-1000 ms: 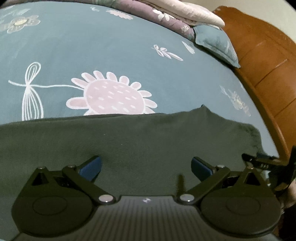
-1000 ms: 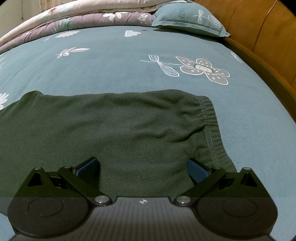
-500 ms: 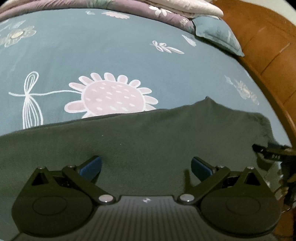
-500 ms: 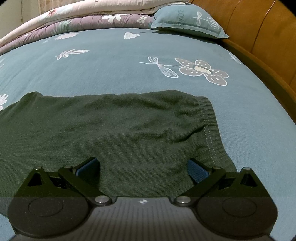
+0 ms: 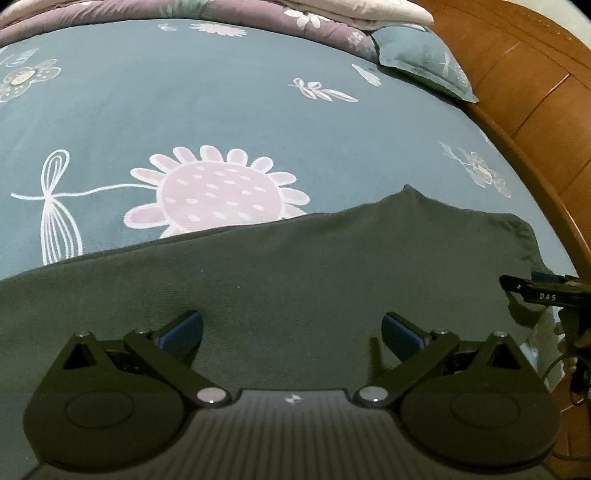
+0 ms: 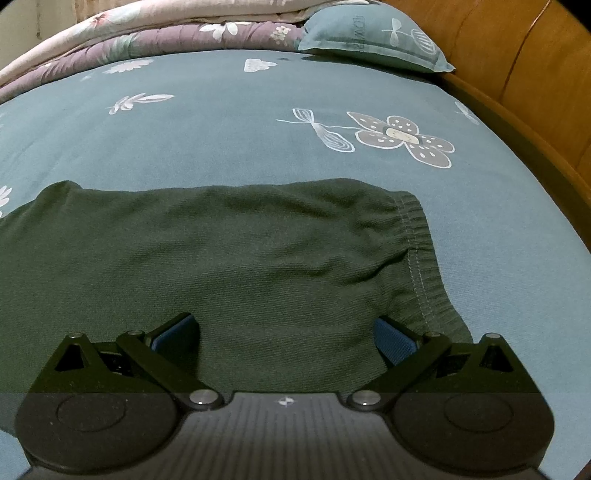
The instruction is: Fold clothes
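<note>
Both grippers, left (image 5: 291,328) and right (image 6: 284,330), sit spread wide over the green pants (image 6: 229,258), which look soft and floppy, so I'd pinch the waistband (image 6: 417,251).

A home bedroom: floral bedsheet (image 6: 221,140), pillow (image 6: 373,40), wooden headboard (image 6: 524,62), folded quilts (image 6: 155,26).

The dark green trousers (image 5: 295,280) run off the left edge in both views, so their full length is unseen. The near hem hides behind each gripper body. Print on the pillow (image 6: 373,37) is too blurred to read.
</note>
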Tool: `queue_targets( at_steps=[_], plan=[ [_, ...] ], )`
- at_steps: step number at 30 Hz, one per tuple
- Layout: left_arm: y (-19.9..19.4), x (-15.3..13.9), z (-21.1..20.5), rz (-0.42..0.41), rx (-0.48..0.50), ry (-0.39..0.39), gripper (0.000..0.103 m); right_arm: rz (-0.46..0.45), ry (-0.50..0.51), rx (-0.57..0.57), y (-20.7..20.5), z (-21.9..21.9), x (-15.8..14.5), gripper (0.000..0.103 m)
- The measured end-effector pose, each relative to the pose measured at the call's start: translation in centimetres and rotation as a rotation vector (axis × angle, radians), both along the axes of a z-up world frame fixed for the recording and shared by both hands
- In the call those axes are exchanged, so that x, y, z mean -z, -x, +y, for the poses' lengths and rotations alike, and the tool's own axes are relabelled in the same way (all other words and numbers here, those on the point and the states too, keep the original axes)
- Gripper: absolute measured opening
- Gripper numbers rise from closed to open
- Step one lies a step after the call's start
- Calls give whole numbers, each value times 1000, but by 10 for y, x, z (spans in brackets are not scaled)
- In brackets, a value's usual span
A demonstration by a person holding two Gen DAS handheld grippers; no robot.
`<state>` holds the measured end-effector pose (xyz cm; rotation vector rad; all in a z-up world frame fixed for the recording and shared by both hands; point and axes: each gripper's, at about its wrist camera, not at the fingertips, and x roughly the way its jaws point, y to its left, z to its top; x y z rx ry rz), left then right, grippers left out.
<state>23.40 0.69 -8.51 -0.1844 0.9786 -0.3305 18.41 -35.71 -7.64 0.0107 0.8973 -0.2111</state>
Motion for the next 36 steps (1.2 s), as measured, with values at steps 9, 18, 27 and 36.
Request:
queue_targets(
  at_steps=[9,18,27,36],
  plan=[
    [0,2,0,-14,15,-2,102,0,6,27,1,2,1,103],
    [0,-1,0,-10,-7,5,102,-14,10,39,3,2,1,103],
    [17,-26,10,-68,-9,-14,101,11,1,-1,-3,13,-20,103],
    [64,-3,60,45,-104,-21,102,-20,18,-239,-21,87,-40,103]
  ],
)
